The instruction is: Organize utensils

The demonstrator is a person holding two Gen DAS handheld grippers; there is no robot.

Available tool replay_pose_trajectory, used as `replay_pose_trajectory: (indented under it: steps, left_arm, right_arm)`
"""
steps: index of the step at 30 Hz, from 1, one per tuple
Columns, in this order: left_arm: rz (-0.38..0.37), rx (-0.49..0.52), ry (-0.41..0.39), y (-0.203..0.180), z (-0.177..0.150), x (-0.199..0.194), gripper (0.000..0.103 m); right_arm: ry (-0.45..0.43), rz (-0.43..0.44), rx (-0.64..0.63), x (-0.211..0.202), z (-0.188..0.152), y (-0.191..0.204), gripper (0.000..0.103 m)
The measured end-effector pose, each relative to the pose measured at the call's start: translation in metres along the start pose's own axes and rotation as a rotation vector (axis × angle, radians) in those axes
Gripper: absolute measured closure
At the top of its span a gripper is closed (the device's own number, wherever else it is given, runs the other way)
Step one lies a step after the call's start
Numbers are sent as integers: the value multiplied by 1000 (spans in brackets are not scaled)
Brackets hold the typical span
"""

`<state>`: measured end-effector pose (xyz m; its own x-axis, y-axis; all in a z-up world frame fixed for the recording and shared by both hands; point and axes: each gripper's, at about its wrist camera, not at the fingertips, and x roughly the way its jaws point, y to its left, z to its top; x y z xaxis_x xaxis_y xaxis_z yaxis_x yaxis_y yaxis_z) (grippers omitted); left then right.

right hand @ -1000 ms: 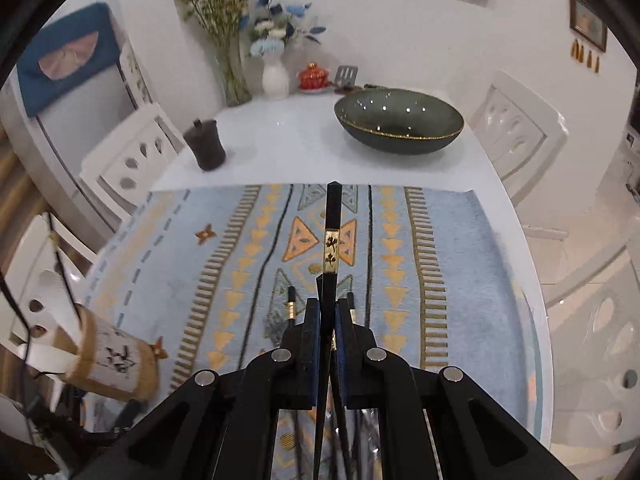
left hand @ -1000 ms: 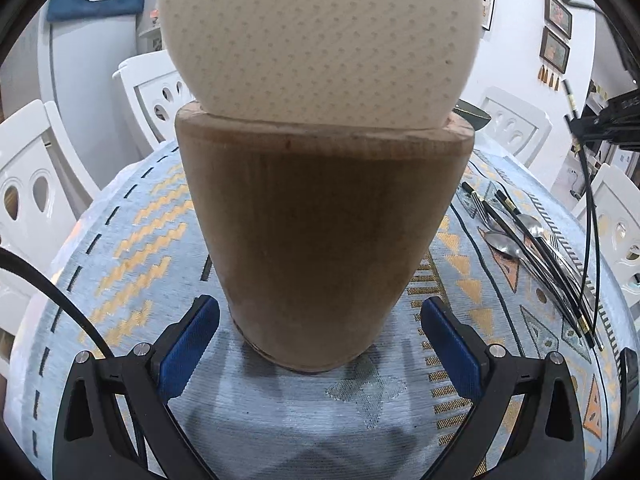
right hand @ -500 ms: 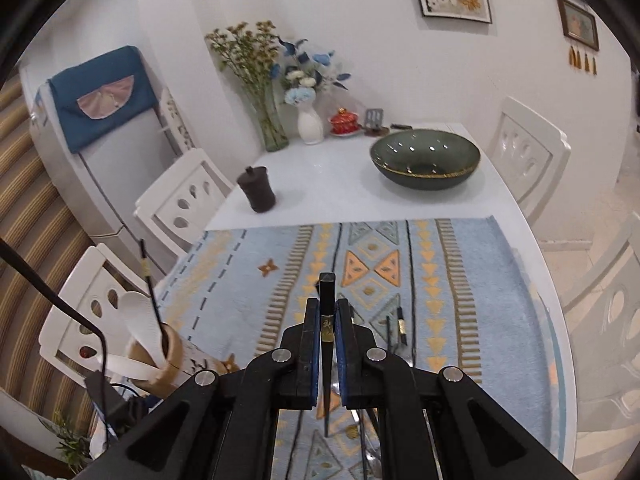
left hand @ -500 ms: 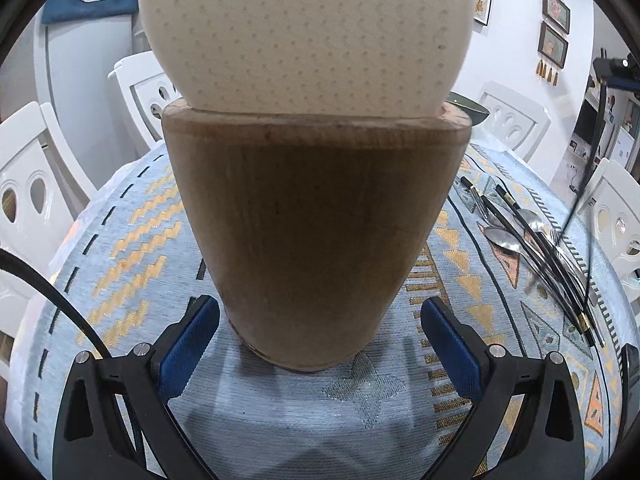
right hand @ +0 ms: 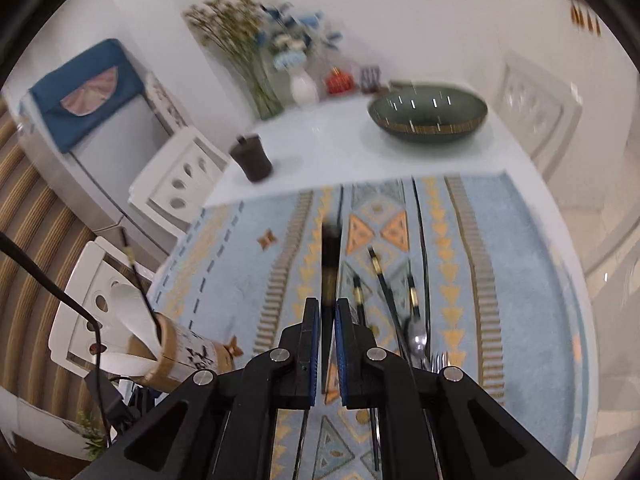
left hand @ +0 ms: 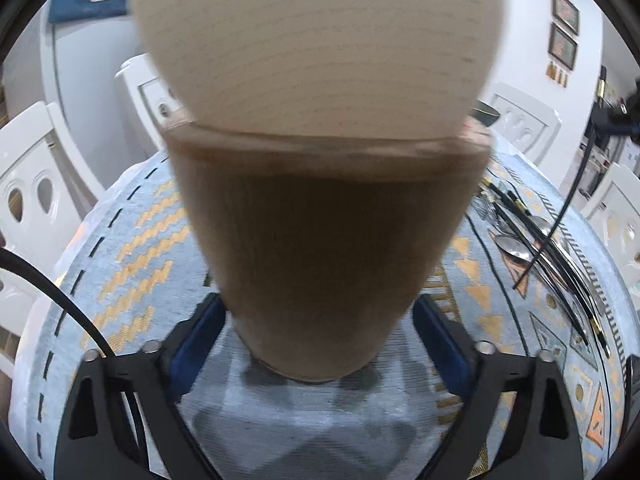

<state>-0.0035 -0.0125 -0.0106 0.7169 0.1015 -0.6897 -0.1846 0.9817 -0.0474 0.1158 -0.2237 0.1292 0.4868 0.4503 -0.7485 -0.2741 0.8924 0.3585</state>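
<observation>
A wooden utensil holder (left hand: 320, 248) stands upright on the patterned table runner (left hand: 132, 240), a broad pale spatula head (left hand: 320, 40) rising from it. Right of the holder on the runner lie black gold-banded chopsticks (left hand: 560, 264), spoons (left hand: 514, 246) and a fork.

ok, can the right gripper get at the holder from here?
Probably yes. The right gripper, shut on a chopstick, has only cloth between it and the holder; the white spoon crowds its mouth.
</observation>
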Motion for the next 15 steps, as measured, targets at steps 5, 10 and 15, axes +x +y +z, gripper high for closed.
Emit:
replay_pose_trajectory:
  steps: [5, 10, 15]
  left_arm:
    - [-3, -2, -5, 0, 1, 1, 14]
    - [-5, -3, -6, 2, 1, 1, 14]
    - [-5, -4, -5, 2, 1, 1, 14]
  right_arm:
    - [19, 25, 5, 8, -5, 0, 97]
    - [17, 27, -13, 7, -5, 4, 97]
    - [-7, 29, -25, 4, -6, 5, 97]
